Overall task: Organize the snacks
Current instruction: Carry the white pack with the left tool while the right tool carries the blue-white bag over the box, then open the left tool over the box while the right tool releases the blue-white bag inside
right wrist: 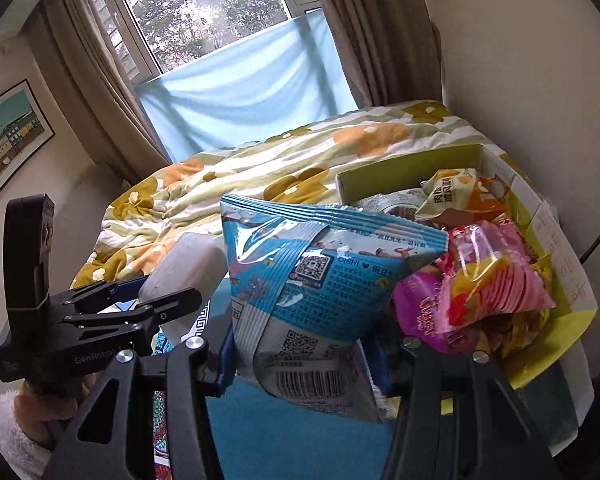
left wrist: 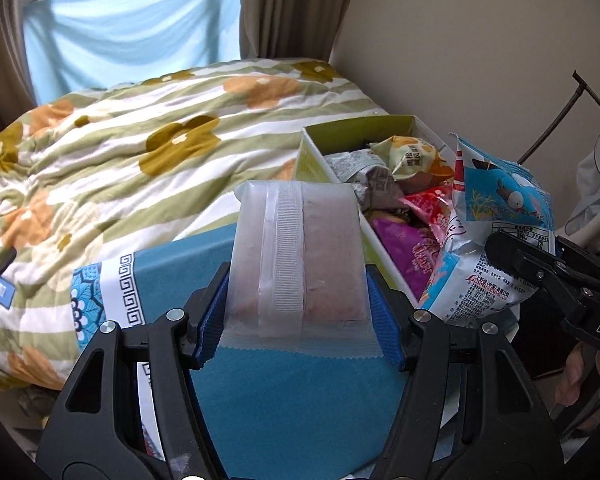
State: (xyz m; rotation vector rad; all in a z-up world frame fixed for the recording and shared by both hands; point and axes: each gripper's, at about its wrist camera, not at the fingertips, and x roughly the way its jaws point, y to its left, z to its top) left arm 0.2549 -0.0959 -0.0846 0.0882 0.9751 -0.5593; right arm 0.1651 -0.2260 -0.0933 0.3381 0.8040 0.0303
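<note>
At the bottom of the left wrist view, the left gripper (left wrist: 300, 300) is clamped on a clear frosted packet (left wrist: 296, 252) above a blue cloth (left wrist: 300, 408). At the bottom of the right wrist view, the right gripper (right wrist: 304, 356) is clamped on a blue snack bag (right wrist: 312, 280). Beyond, to the right, a green box (right wrist: 412, 168) full of snack packets sits beside a flowered quilt (left wrist: 140, 140).

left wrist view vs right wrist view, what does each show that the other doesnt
Only the left wrist view shows the seam face of the frosted translucent snack pouch between the left gripper pads.

Only the right wrist view shows a framed picture on the wall and the window panes.

Both show the blue foil snack bag, the green cardboard box of snacks and the floral quilt.
</note>
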